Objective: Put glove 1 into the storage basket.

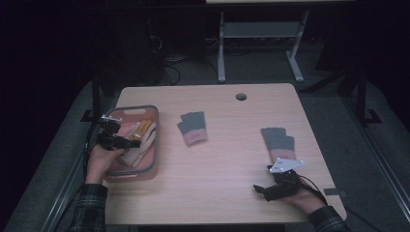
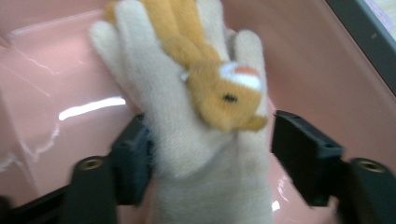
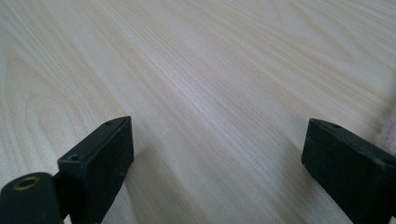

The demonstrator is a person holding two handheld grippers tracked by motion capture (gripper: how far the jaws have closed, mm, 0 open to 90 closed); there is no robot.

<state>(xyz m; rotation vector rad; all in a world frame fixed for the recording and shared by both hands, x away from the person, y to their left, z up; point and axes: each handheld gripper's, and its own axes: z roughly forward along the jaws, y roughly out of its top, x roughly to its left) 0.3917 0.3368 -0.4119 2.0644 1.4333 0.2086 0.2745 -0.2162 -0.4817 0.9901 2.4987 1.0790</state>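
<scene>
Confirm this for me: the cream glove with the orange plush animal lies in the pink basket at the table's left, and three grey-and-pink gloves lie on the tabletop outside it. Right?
Not quite. The cream glove does lie in the pink basket, but the high view shows two grey-and-pink gloves on the tabletop, not three: one near the middle, one toward the right.

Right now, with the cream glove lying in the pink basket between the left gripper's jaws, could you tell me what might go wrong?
1. The left gripper stands open around the cream glove, one pad close against it; lifting away could snag the fabric and drag it out of the pink basket.
2. Two grey-and-pink gloves lie on the table; the right gripper, open near one, could nudge it.
</scene>
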